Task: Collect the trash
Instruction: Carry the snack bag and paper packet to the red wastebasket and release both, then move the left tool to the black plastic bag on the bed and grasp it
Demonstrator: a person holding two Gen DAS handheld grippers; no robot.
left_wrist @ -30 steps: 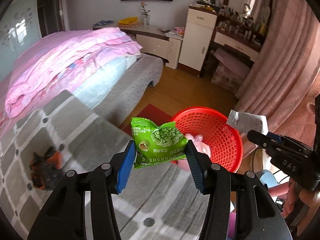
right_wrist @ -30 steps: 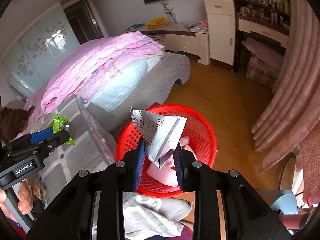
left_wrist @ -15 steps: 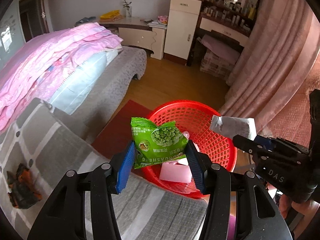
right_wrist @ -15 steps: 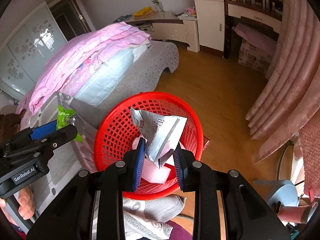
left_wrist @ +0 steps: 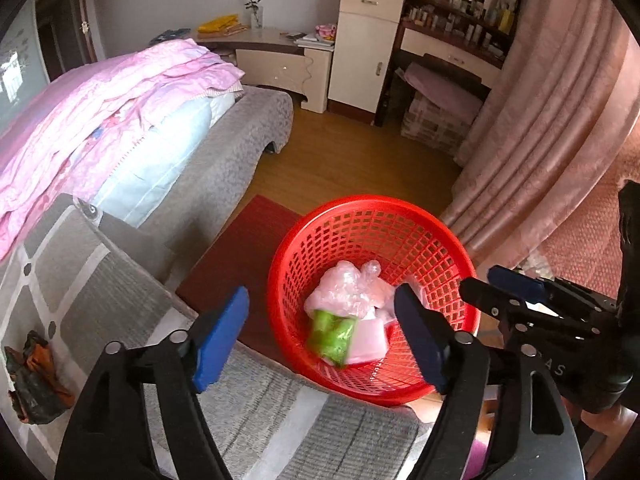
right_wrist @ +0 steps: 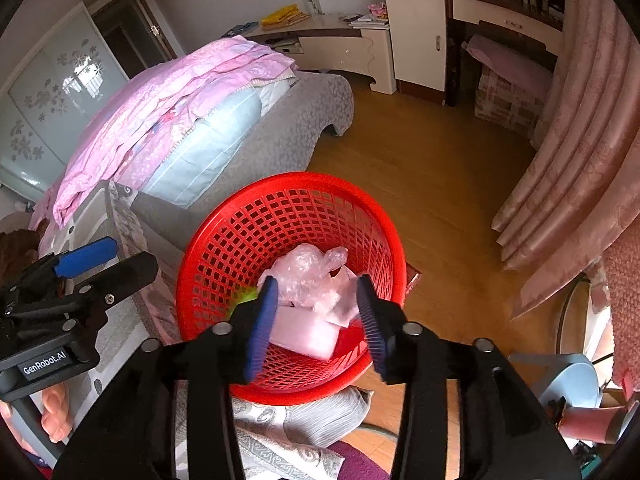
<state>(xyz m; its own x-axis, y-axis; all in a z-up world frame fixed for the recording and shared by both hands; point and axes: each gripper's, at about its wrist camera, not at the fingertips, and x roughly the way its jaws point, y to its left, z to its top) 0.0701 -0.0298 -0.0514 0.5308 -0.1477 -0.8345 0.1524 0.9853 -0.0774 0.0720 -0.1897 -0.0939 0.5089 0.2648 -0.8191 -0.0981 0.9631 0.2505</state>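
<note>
Green packet (left_wrist: 332, 334) newly dropped into red basket (left_wrist: 360, 208), below both spread tongs (left_wrist: 320, 332).

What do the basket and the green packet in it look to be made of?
Basket: looks like moulded red plastic, slightly glossy, walls an open grid of small square holes. Green packet: probably thin printed plastic film; it is motion-blurred here, so the finish is hard to judge. Clear bag beside it: thin crinkled transparent film.
</note>
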